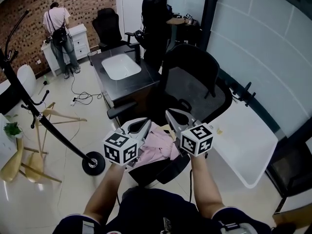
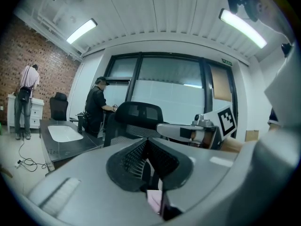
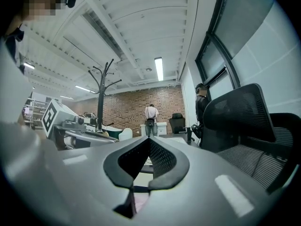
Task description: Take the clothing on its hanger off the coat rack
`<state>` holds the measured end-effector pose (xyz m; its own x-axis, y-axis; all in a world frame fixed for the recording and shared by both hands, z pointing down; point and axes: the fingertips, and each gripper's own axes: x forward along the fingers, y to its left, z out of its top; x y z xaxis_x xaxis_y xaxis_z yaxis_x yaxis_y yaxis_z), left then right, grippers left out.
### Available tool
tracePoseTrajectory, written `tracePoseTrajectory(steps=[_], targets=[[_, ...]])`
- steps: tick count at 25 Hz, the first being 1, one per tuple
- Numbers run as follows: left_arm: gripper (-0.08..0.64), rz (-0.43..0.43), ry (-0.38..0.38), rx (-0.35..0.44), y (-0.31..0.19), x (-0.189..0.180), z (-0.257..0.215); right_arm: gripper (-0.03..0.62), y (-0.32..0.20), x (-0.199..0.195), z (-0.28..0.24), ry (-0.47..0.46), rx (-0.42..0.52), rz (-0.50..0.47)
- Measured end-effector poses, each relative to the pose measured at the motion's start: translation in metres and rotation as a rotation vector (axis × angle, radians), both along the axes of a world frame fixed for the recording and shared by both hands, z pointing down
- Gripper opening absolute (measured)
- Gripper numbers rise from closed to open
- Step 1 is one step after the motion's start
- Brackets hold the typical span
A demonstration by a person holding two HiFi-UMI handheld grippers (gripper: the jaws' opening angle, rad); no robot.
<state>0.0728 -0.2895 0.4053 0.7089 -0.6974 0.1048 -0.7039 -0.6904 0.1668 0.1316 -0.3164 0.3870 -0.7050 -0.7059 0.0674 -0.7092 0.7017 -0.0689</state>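
Dark navy top (image 1: pixel 146 211), short sleeves (image 1: pixel 73 224) with pale cuff trim. Grey shells on left gripper (image 1: pixel 145 122) and right gripper (image 1: pixel 169 114), black mesh-textured pads (image 2: pixel 162 161), white cubes (image 1: pixel 121 148) with black square markers.

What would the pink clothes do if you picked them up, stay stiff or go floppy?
Probably floppy: the pink clothing is bunched in soft folds above the black chair, so it would likely droop. It looks like thin fabric, so it is probably light. It seems unlikely to roll or break.
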Motion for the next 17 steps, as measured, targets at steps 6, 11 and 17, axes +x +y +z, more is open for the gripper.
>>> tracePoseTrajectory(steps=[6, 11, 17], targets=[[0.012, 0.007, 0.003, 0.015, 0.0015, 0.0016, -0.0052, 0.000, 0.0019, -0.0001, 0.0022, 0.010, -0.009, 0.001], [0.012, 0.008, 0.007, 0.021, 0.0036, 0.0030, -0.0069, 0.000, 0.0042, 0.0001, 0.0021, 0.006, -0.011, 0.001], [0.012, 0.012, 0.008, 0.024, 0.0057, 0.0054, -0.0054, 0.000, 0.0058, -0.0004, 0.0030, 0.000, -0.012, 0.000]])
